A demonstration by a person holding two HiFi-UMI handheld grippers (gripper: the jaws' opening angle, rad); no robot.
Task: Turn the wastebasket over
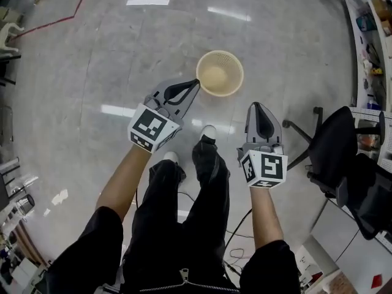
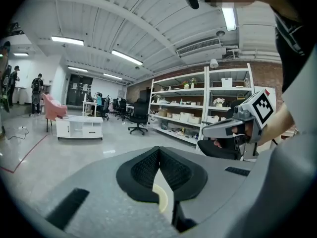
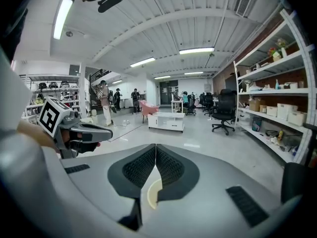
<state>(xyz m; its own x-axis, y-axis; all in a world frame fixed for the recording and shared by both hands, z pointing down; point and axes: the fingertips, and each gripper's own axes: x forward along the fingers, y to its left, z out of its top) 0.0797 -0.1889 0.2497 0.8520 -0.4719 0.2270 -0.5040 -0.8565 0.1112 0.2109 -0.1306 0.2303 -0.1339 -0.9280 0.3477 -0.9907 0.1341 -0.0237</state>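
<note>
Floor (image 1: 110, 60): glossy grey, open on every side of the basket; a red tape line (image 1: 67, 18) runs far off at upper left.
Right edge: office chair (image 1: 343, 158), with shelving (image 1: 373, 35) behind it.
Wastebasket (image 1: 220, 73): cream mesh, upright, mouth up, ahead of the person's shoes (image 1: 208, 131); only its own bottom shows inside.
Left gripper (image 1: 196, 83): jaws pressed together, holding nothing; tip at the basket's near rim, contact unclear.
Right gripper (image 1: 257, 106): jaws pressed together, holding nothing, apart from the basket.

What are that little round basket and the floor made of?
The wastebasket looks like matte cream plastic, with a fine lattice wall. The floor seems polished stone or concrete: grey, mottled, glossy with bright glare.
</note>
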